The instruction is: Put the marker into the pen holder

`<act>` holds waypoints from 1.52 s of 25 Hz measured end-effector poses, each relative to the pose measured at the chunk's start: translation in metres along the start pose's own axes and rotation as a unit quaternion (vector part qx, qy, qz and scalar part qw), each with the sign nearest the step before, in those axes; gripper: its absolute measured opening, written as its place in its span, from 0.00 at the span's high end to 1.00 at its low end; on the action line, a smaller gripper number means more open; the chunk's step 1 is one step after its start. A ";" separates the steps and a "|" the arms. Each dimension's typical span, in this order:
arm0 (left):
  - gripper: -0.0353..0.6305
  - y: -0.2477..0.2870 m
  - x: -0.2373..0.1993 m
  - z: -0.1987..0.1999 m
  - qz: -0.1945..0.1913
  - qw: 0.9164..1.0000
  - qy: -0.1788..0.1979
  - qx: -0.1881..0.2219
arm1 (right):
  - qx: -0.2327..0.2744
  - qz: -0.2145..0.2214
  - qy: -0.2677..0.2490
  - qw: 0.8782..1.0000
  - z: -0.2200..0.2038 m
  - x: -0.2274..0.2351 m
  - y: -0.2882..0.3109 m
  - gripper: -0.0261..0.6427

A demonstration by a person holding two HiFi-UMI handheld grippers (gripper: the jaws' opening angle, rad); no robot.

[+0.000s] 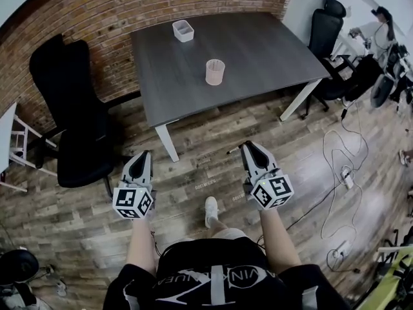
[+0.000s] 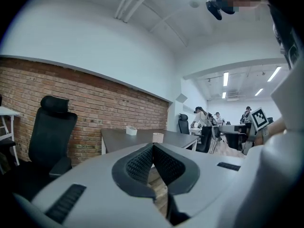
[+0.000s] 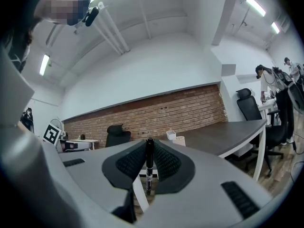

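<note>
A black marker (image 3: pixel 149 167) stands upright between the pads of my right gripper (image 3: pixel 149 145), which is shut on it. In the head view its tip (image 1: pixel 233 150) pokes out to the left of the right gripper (image 1: pixel 247 146), held low over the wooden floor in front of the table. The pink mesh pen holder (image 1: pixel 215 72) stands near the middle of the dark grey table (image 1: pixel 271 50), far ahead of both grippers; it shows small in both gripper views (image 3: pixel 179 140) (image 2: pixel 157 137). My left gripper (image 1: pixel 142 154) (image 2: pixel 153 147) is shut with nothing in it.
A white box (image 1: pixel 183 30) sits at the table's far edge by the brick wall. A black office chair (image 1: pixel 71 108) stands left of the table, more chairs (image 1: pixel 326 34) at the right. Cables (image 1: pixel 342 166) lie on the floor at the right. People stand in the far room.
</note>
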State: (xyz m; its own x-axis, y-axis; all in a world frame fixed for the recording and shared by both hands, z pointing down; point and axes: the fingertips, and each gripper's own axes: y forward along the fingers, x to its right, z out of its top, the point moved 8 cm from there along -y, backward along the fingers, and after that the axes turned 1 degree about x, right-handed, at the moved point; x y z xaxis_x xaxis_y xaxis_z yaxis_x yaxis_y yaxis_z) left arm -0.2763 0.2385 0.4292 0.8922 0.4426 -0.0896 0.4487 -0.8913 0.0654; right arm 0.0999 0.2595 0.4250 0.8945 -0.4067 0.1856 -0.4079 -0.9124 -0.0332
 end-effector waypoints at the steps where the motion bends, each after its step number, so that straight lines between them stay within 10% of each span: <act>1: 0.92 0.010 0.000 0.001 0.001 1.000 -0.001 -0.001 | -0.001 0.003 0.001 1.000 0.002 0.007 0.008 0.87; 38: 0.92 0.193 -0.005 0.002 0.019 0.999 0.007 -0.038 | -0.010 0.033 0.050 0.998 -0.001 0.145 0.157 0.87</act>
State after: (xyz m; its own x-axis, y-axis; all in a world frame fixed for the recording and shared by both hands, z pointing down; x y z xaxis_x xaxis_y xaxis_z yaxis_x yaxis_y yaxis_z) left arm -0.1942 0.0637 0.4403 0.9089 0.4107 -0.0728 0.4170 -0.8975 0.1434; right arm 0.1656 0.0574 0.4480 0.8428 -0.4588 0.2814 -0.4702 -0.8821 -0.0301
